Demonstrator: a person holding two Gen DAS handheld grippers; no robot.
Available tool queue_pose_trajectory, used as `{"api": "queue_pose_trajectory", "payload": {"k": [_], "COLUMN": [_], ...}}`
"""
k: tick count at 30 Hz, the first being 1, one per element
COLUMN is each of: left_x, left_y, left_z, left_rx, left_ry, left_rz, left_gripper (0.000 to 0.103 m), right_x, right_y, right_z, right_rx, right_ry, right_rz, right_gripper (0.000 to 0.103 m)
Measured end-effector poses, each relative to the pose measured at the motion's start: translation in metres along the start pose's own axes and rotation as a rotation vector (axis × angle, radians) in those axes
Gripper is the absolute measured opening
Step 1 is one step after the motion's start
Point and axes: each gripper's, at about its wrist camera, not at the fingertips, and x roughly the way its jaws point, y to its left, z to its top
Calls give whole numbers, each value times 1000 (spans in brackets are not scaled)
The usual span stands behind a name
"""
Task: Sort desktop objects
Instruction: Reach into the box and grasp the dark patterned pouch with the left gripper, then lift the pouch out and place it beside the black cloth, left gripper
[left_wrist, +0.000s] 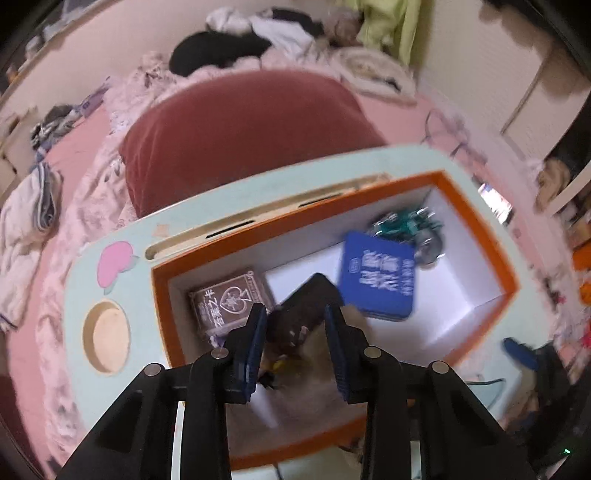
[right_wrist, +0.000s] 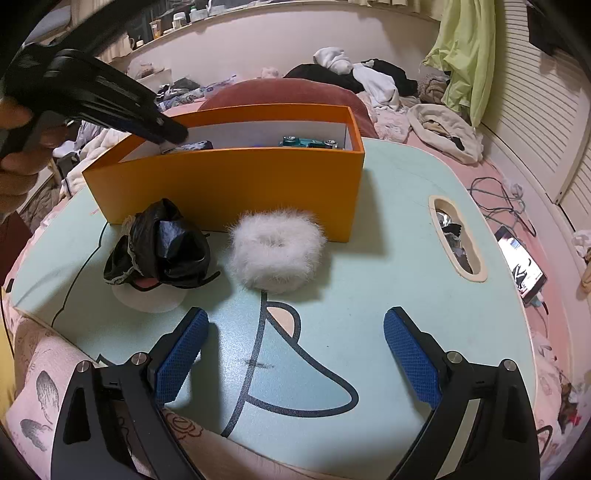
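Two views | left wrist only: blue booklet (left_wrist: 376, 275) inside orange box (left_wrist: 511, 275), left gripper (left_wrist: 295, 325) narrowed, empty | right wrist only: fluffy ring (right_wrist: 277, 254), black bag (right_wrist: 159, 245) on table (right_wrist: 388, 258), right gripper (right_wrist: 295, 354) spread.

Motion blur smears the left wrist view: print on the blue box (left_wrist: 376, 275) and the brown card pack (left_wrist: 227, 301) stays unreadable, and the dark object (left_wrist: 306, 306) beyond the left gripper (left_wrist: 295, 345) cannot be identified. From the right wrist, the orange box (right_wrist: 229, 184) wall hides most of its contents; only the teal toy car's (right_wrist: 308, 142) top shows.
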Motion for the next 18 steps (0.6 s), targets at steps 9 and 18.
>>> {"api": "queue_pose_trajectory", "payload": {"k": [9, 18], "left_x": [23, 26], "left_y": [-7, -4], "left_z": [14, 6], "left_rx": [45, 30], "left_ry": [82, -5], "left_rz": [-58, -45], "left_gripper": [35, 26], "right_x": [0, 0], "right_y": [2, 3], "right_z": [0, 1], "right_rx": [2, 4], "right_ry": [1, 2], "right_rz": [0, 2], "right_gripper": [96, 96]}}
